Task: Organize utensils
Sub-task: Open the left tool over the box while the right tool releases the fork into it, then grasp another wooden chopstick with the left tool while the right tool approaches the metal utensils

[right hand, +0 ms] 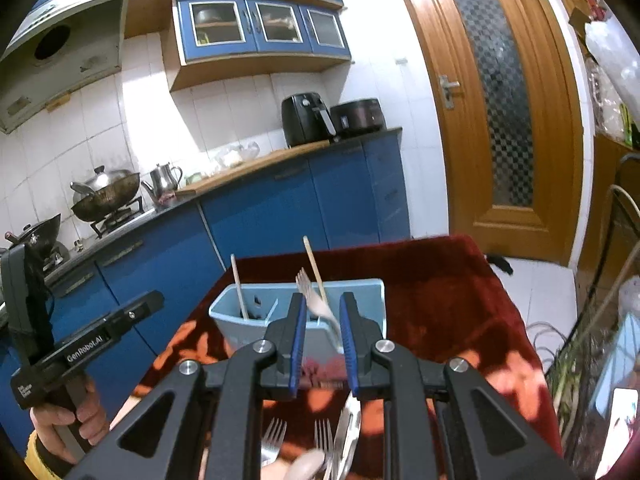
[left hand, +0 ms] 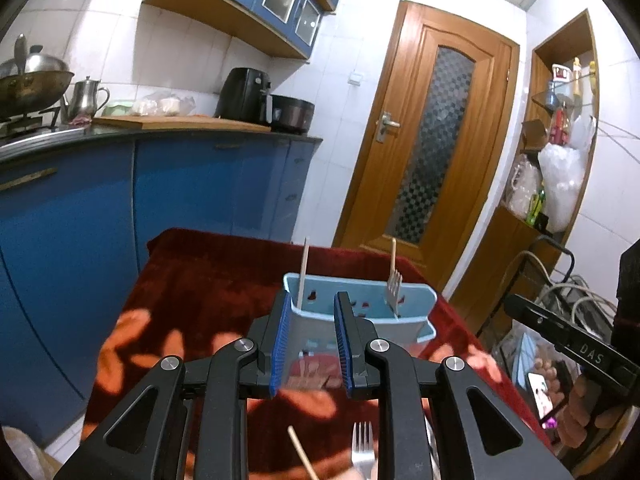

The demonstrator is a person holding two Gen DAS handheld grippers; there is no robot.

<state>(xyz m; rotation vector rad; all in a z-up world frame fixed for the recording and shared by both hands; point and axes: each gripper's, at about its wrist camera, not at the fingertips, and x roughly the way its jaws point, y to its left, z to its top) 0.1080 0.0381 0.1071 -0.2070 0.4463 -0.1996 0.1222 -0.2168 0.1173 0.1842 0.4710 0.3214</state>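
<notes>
A light blue utensil holder (left hand: 408, 312) stands on the red patterned cloth (left hand: 200, 280). A chopstick (left hand: 303, 272) leans in its left compartment and a fork (left hand: 394, 286) stands tines-up in its right one. My left gripper (left hand: 311, 302) is open and empty just in front of the holder. In the right wrist view the holder (right hand: 244, 324) shows the chopstick (right hand: 240, 288), a second chopstick (right hand: 316, 268) and the fork (right hand: 310, 290). My right gripper (right hand: 323, 304) is open around the fork's handle. Loose forks (right hand: 274, 440) and spoons (right hand: 348, 432) lie below.
Blue kitchen cabinets (left hand: 80, 208) with a counter, air fryer (left hand: 244, 94) and wok (left hand: 32, 84) stand to the left. A wooden door (left hand: 432, 140) is behind the table. A chopstick (left hand: 302, 456) and fork (left hand: 362, 452) lie near the front edge. Cables and shelves crowd the right.
</notes>
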